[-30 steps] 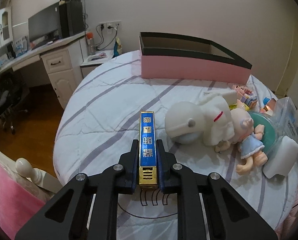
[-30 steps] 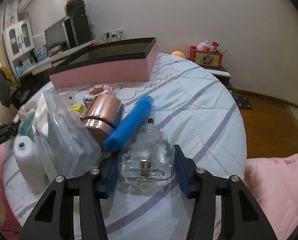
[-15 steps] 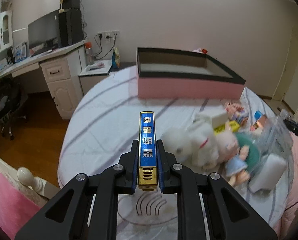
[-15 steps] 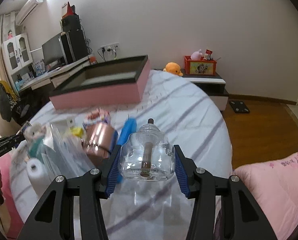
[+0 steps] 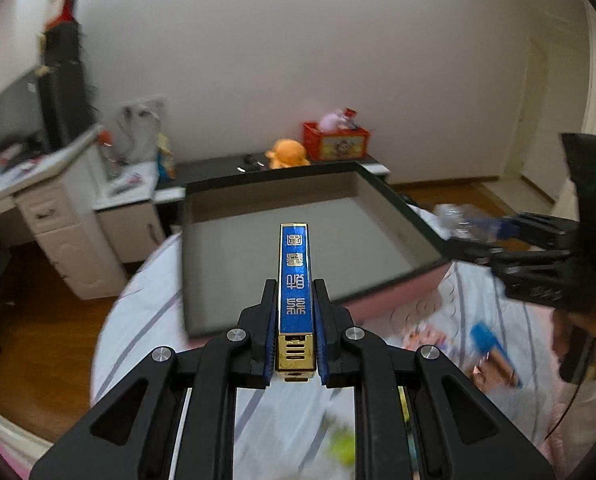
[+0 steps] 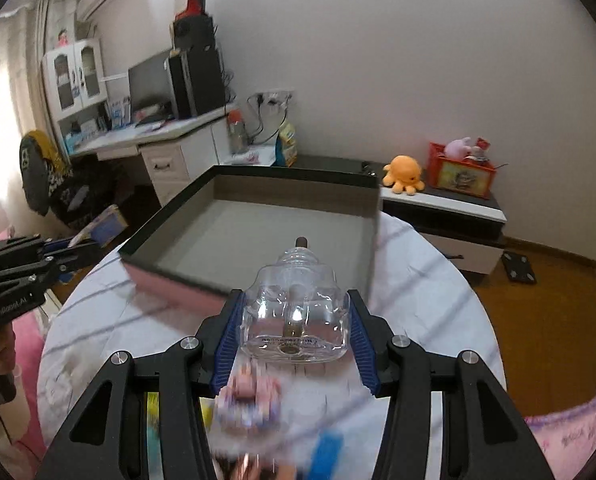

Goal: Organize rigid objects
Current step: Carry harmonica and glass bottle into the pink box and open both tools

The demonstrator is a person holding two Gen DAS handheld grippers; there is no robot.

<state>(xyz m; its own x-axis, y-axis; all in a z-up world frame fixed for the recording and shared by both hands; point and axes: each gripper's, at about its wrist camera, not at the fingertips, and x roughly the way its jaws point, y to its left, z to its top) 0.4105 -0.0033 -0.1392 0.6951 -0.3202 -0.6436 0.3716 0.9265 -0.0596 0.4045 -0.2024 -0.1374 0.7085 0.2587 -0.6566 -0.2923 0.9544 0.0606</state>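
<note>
- Left claw (image 5: 294,322) clamped on a slim blue and gold box (image 5: 294,280), held lengthwise and poking far forward over the near wall of the pink tray (image 5: 394,292).
- Right claw (image 6: 293,322) closed on a clear glass bottle (image 6: 295,304), neck pointing ahead, just short of the tray's near rim (image 6: 169,276) and above the striped bedspread (image 6: 426,288).
- Tray floor bare in both views, so no clutter to knock inside it.
- Risk of the blue box swinging out of the pads: gripped only at its back end, with most of its length hanging free. Likely cause: a quick tilt or a tap against the dark rim.
- Risk of the bottle slipping: smooth curved glass between ribbed pads (image 6: 225,336), pinched at the wide base. Likely cause: loosening too high, then a roll or a hard knock on the tray floor.
- Risk of the two claws meeting: both aimed at the same tray, the right one already showing at the tray's right corner in the left view (image 5: 510,232).
- Risk of a nudge shifting the tray on the soft bed, near the edge.
- Blurred toys (image 6: 249,396) below the right claw, too smeared to identify.
</note>
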